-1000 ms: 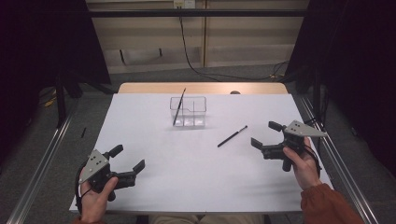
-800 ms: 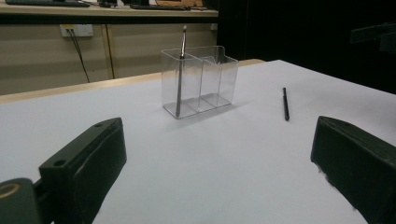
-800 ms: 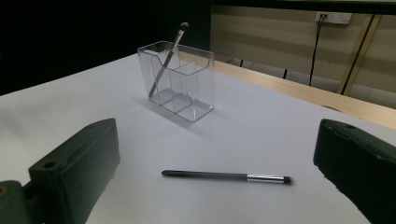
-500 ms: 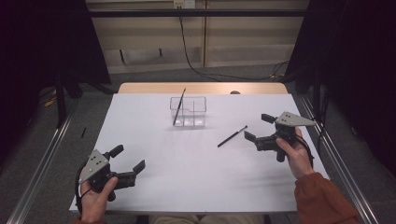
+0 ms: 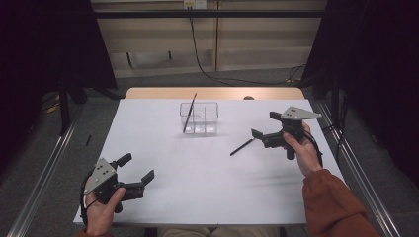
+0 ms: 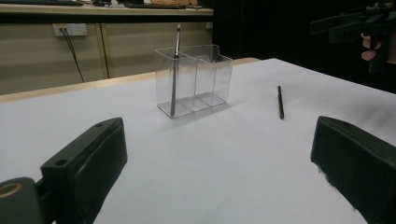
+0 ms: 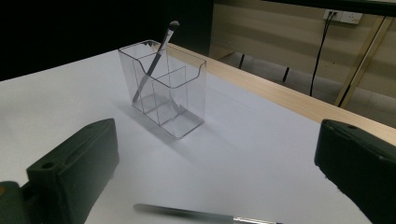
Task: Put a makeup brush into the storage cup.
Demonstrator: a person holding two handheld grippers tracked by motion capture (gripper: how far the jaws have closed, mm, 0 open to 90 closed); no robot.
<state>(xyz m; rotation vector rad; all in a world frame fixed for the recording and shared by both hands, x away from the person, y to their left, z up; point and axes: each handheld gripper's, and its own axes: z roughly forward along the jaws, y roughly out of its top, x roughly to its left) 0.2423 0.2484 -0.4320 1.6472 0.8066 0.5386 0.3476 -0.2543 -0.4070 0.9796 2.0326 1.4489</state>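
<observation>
The right tool (image 5: 263,126) hovers with its jaws wide apart and nothing between them, just above the near end of a black brush (image 5: 242,147) that lies flat on the white table (image 5: 197,197), right of the clear divided holder (image 5: 199,118). A second brush (image 5: 189,112) leans in the holder's left compartment. The left tool (image 5: 136,168) rests near the table's front left corner, jaws also spread and empty.

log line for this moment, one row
right gripper: open, above loose brush | left gripper: open, idle | organizer: one brush inside
</observation>
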